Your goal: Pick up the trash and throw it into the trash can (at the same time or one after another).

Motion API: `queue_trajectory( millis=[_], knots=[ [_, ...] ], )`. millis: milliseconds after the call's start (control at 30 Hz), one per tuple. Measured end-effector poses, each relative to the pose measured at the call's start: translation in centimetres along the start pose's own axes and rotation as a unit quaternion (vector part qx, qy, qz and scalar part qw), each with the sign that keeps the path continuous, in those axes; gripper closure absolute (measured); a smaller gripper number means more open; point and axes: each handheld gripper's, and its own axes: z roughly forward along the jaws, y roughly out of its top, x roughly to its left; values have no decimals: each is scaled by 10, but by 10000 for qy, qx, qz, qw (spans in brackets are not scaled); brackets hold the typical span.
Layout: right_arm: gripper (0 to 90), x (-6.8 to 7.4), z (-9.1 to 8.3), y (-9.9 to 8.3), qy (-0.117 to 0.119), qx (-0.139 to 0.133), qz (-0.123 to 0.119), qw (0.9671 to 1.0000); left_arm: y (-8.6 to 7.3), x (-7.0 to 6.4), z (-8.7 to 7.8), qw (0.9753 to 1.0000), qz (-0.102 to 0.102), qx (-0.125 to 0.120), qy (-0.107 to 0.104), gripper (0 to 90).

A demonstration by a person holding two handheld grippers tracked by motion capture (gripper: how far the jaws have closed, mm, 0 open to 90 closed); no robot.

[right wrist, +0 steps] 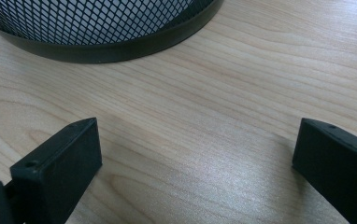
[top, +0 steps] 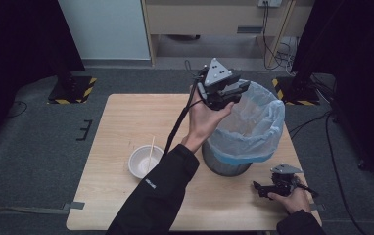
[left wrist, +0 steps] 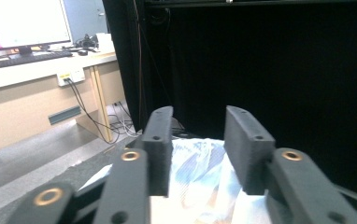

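Down at the bottom of the high view, a dark sleeve is reaching up the bench [top: 126, 117] and carrying the left tongs [top: 236, 90] to the rim of the bin [top: 224, 165], at about ten o'clock on that rim. Its jaws are standing partly apart with nothing between them, pointing toward three o'clock across the blue liner [top: 261, 127]. At five o'clock from the bin, the right tongs [top: 259, 188] are resting low on the wood, well apart from the liner, so the left hand is clearly the nearer one. Off at nine o'clock from the bin, a white bowl [top: 143, 160] is sitting with a stick [top: 151, 149] leaning in it, clear of the work.

Switching to the left gripper view: the crumpled liner [left wrist: 204, 182] is lying just below and ahead of the jaws, toward six o'clock. My read is that any grasp on the rim calls for a short dip downward, and open air around the rim is leaving room.

Over in the right gripper view, jaws are spread wide and empty above bare wood, with the bin's mesh wall [right wrist: 97, 21] curving across eleven o'clock, near but apart.
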Motion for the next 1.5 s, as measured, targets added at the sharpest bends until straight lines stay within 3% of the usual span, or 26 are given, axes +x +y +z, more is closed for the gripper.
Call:
queue_trajectory(
  millis=[100, 133, 167, 233, 367, 400, 433, 500, 533, 600, 633, 733, 800, 967, 1000, 1033, 1167, 1233, 1267, 1433, 1467, 1500],
  knots=[
    [16, 0, 0, 0, 1, 0, 0, 10000, -1, 3, -14, 10000, 21, -49, 59, 545],
    [16, 0, 0, 0, 2, 1, -1, 10000, -4, 7, -30, 9999, 31, -93, 117, 533],
    [16, 0, 0, 0, 2, 1, -1, 10000, -4, 7, -30, 9999, 31, -93, 117, 527],
    [16, 0, 0, 0, 1, 2, 0, 10000, -9, 15, -59, 9995, 78, -170, 260, 506],
    [16, 0, 0, 0, 2, 2, -1, 10000, -20, 26, -92, 9990, 39, -169, 420, 472],
    [16, 0, 0, 0, 5, 15, 16, 10000, -20, 26, -92, 9990, 39, -169, 420, 463],
    [16, 0, 0, 0, 6, 15, 15, 10000, -29, 30, -108, 9985, -5, -140, 526, 452],
    [16, 0, 0, 0, 7, 20, 0, 10000, -40, 35, -124, 9978, -52, -71, 663, 436],
    [16, 0, 0, 0, 7, 20, 0, 10000, -40, 35, -124, 9978, -52, -71, 663, 431],
    [16, 0, 0, 0, 6, 21, 1, 10000, -60, 43, -145, 9964, -189, 83, 825, 419],
    [16, 0, 0, 0, 6, 21, 1, 10000, -60, 43, -145, 9964, -189, 83, 825, 414],
    [16, 0, 0, 0, 7, 20, -1, 10000, -90, 53, -168, 9926, -374, 282, 1121, 391],
    [16, 0, 0, 0, 7, 20, 0, 10000, -96, 54, -171, 9919, -416, 311, 1156, 381],
    [16, 0, 0, 0, 6, 21, 1, 10000, -145, 62, -184, 9850, -677, 811, 1368, 347],
    [16, 0, 0, 0, 6, 21, 1, 10000, -145, 62, -184, 9850, -677, 811, 1368, 344],
    [16, 0, 0, 0, 7, 21, 1, 10000, -166, 66, -188, 9816, -778, 977, 1443, 340],
    [16, 0, 0, 0, 7, 20, 1, 10000, -199, 72, -189, 9725, -1017, 1368, 1589, 341],
    [16, 0, 0, 0, 7, 20, 1, 10000, -205, 73, -189, 9710, -1062, 1436, 1590, 343],
    [16, 0, 0, 0, 7, 20, 1, 10000, -218, 74, -188, 9676, -1203, 1542, 1598, 344],
    [16, 0, 0, 0, 7, 20, 0, 10000, -244, 75, -182, 9589, -1356, 1894, 1617, 381],
    [16, 0, 0, 0, 7, 20, 0, 10000, -244, 75, -182, 9589, -1356, 1894, 1617, 397],
    [16, 0, 0, 0, 7, 20, -1, 10000, -249, 75, -180, 9567, -1440, 1955, 1605, 397]
  ],
)
